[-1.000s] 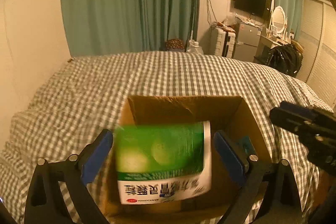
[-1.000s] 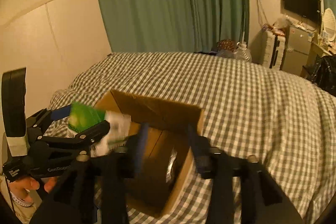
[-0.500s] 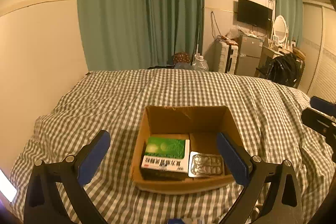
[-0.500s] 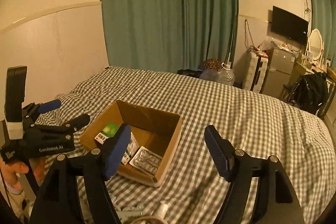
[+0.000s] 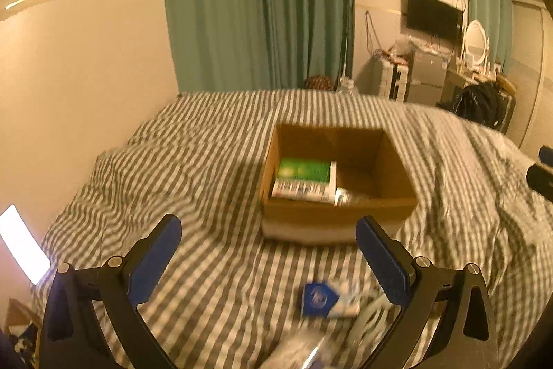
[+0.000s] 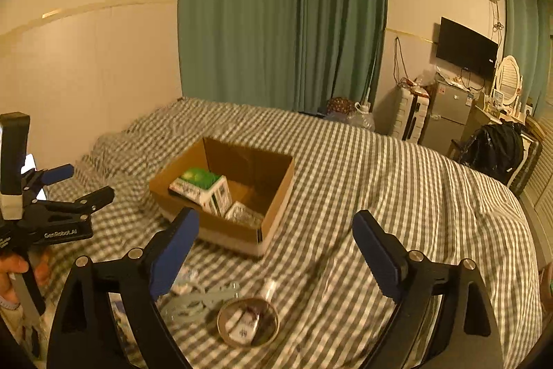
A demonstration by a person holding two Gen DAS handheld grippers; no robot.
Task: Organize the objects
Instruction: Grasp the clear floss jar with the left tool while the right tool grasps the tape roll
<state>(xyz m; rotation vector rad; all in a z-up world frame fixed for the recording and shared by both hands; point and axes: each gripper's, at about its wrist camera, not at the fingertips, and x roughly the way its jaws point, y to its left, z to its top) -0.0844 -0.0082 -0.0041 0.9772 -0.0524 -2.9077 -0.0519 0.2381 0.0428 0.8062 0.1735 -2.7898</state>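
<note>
A: Start with the biggest thing. Where is it?

B: The grey-and-white checked bedspread (image 6: 363,182) fills the middle and lower frame of both views. On it, centre of the left wrist view, sits the open brown cardboard box (image 5: 337,213). I judge the box light but floppy at its walls, so it is better left where it stands.

A: And inside?

B: A green-and-white medicine carton (image 5: 304,178) lies flat in the box's left half; a silvery blister pack (image 6: 243,213) lies just beside it towards the near wall. Both are already put away.

A: What is left to sort?

B: Low in the right wrist view, near the bottom centre, a round clear shallow dish with a small packet in it (image 6: 248,320). It looks rigid and slick, possibly breakable; I would pinch its rim rather than squeeze across it. Just left of it lies a pale, blurred flat item I cannot identify. In the left wrist view, lower centre, a small blue-and-white sachet (image 5: 323,298) rests on the cloth: light, soft, thin, so the tips must close on an edge without catching the fabric.

A: The tools?

B: The left gripper (image 5: 268,260) is spread wide, holding nothing, above the cloth in front of the box. The right gripper (image 6: 276,248) is likewise spread and empty, hovering over the dish.
</note>
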